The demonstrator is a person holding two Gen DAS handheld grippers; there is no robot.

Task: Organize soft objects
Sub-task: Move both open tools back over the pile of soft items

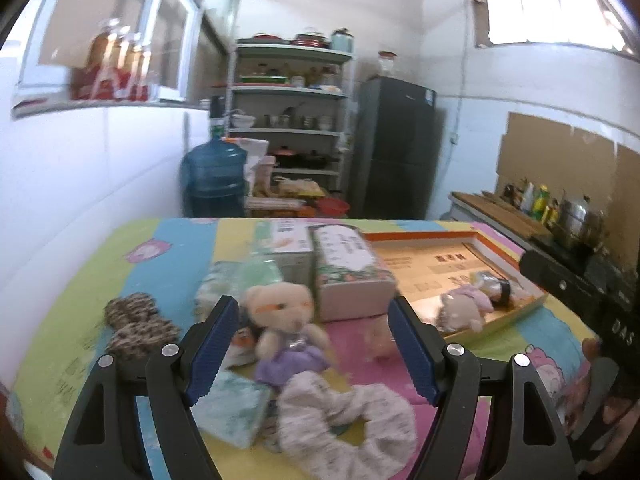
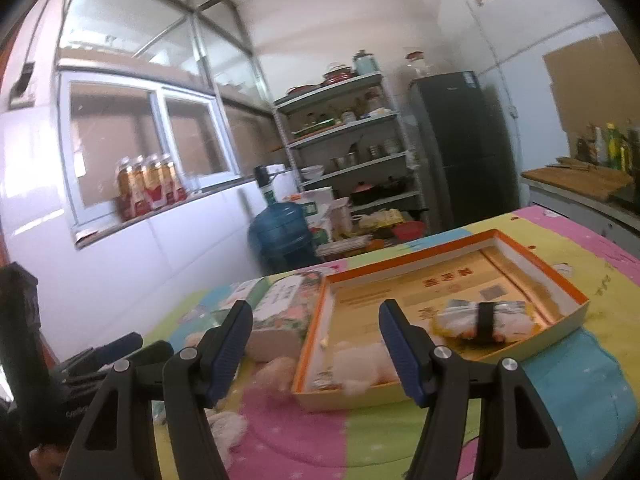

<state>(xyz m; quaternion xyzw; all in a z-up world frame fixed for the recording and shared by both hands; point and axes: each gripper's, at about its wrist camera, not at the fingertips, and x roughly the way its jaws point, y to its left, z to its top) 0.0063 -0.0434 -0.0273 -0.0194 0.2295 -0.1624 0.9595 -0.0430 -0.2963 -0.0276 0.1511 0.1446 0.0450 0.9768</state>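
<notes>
On a bright patchwork tablecloth [image 1: 168, 264], a teddy bear in a purple dress [image 1: 286, 332] was seen between the released, empty jaws of the left gripper [image 1: 312, 344]. At two o'clock, a plush toy [image 1: 466, 306] was lying inside an orange-rimmed tray [image 1: 424, 236]. The right gripper [image 2: 316, 350] was likewise spread, nothing grasped.

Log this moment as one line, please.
left gripper: open, empty, over teddy bear | right gripper: open, empty, facing orange box | box holds two soft toys
</notes>
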